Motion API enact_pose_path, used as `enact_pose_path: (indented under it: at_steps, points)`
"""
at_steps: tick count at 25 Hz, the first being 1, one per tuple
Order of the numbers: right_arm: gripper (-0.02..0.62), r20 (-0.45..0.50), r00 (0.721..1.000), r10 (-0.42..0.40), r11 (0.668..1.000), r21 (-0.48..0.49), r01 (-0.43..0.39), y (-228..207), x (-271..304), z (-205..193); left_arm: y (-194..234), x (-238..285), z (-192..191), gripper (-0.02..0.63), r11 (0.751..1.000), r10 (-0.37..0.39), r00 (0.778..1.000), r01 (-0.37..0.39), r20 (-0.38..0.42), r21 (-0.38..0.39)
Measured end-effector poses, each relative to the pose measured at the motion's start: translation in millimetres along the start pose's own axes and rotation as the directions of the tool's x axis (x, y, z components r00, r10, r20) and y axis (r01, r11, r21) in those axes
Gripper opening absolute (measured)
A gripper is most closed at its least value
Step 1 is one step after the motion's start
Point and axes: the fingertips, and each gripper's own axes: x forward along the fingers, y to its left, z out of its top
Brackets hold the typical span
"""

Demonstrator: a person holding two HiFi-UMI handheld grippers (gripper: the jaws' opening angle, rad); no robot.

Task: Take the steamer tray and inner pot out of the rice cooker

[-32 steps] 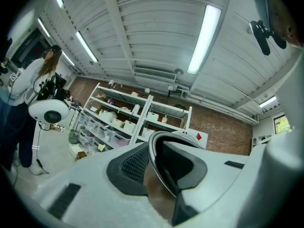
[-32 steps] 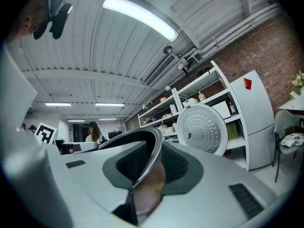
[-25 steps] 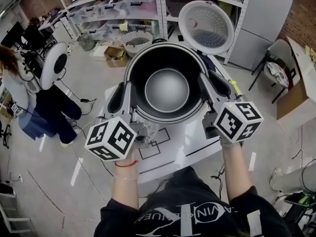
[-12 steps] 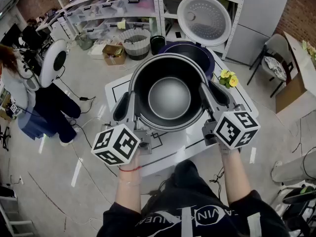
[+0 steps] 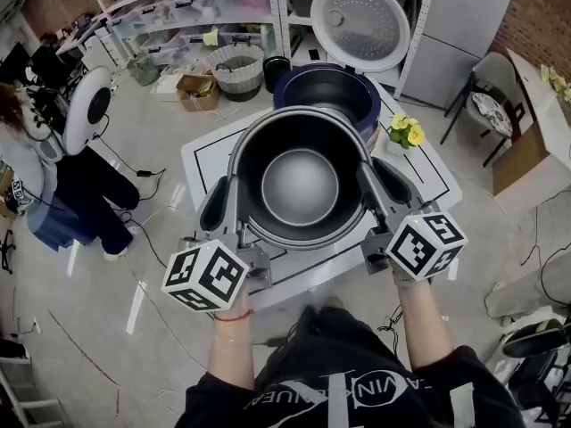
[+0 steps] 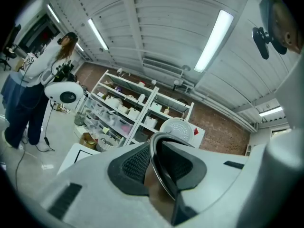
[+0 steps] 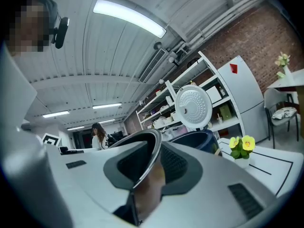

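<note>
One dark, apparently empty inner pot (image 5: 300,185)

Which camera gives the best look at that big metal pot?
The head view: it looks down into the inner pot, showing its whole round rim and shiny bottom. The left gripper view shows only an edge-on sliver of that rim; the right gripper view likewise.

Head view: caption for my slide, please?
Left gripper and right gripper, jaws just closed tighter, clamp the inner pot by opposite sides of its rim, clear of the open rice cooker.
</note>
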Motion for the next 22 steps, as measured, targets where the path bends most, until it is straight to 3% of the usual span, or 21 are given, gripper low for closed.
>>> enact_pose_path:
  at_steps: [6,22]
  points:
    - [0.078,-0.040,0.999,0.004,1.000,0.010,-0.004,-9.6,-3.3,-13.3,6.0,-1.5,-23.5,0.063,0.999,0.024,0.999,-0.026,-0.034,-0.039]
    - [0.077,-0.157,0.983,-0.091,0.995,0.021,0.095,-62.6,-19.6,-61.2,8.2,18.4,-98.4,0.063,0.996,0.046,0.980,-0.061,-0.193,-0.071]
